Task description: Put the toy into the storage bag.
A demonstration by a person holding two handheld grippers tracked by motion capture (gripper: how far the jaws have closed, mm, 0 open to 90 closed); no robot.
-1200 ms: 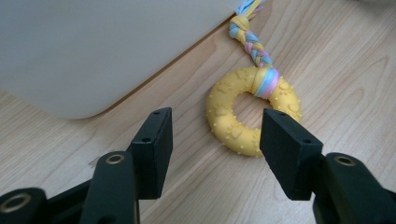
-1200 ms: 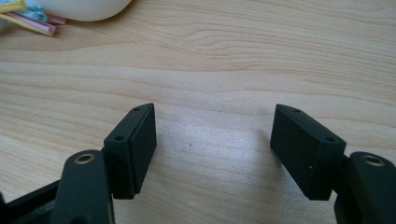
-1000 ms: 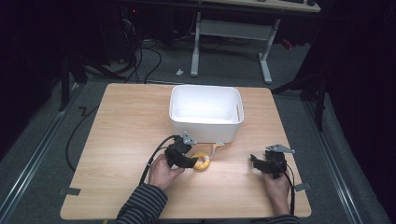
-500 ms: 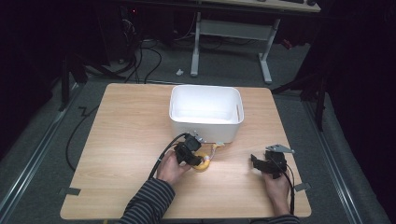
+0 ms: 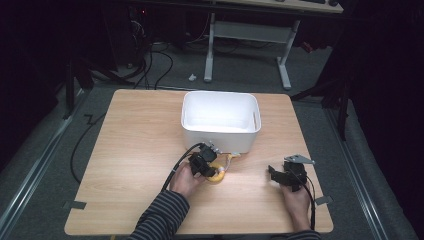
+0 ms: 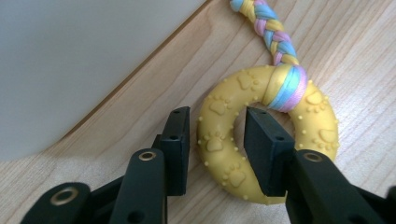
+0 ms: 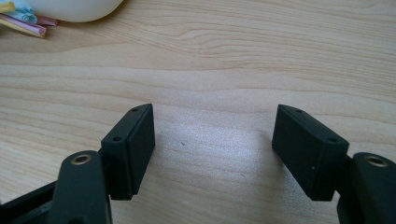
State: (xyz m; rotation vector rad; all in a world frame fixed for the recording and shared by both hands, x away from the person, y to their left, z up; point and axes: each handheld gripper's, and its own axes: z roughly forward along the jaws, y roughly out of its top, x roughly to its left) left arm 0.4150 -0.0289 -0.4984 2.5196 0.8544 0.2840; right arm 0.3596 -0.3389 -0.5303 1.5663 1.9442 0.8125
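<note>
Since a second earlier, the left gripper [image 6: 215, 149] had edged forward, its jaws now straddling one side of the yellow rubber ring toy [image 6: 266, 135] with its braided pastel rope [image 6: 266, 28], beside the white plastic tub [image 5: 220, 120] on the wooden desk [image 5: 135, 140]. From above, hand and gripper hid most of the ring. The right gripper [image 7: 215, 149] rested with jaws wide.

A fixed camera looks forward and down across the wooden table [image 5: 140, 150] from above the person's side. The left gripper view sits close over the yellow ring toy [image 6: 275, 140] beside the white tub [image 6: 84, 60], both also seen from overhead. The right gripper view skims bare tabletop at close range.
</note>
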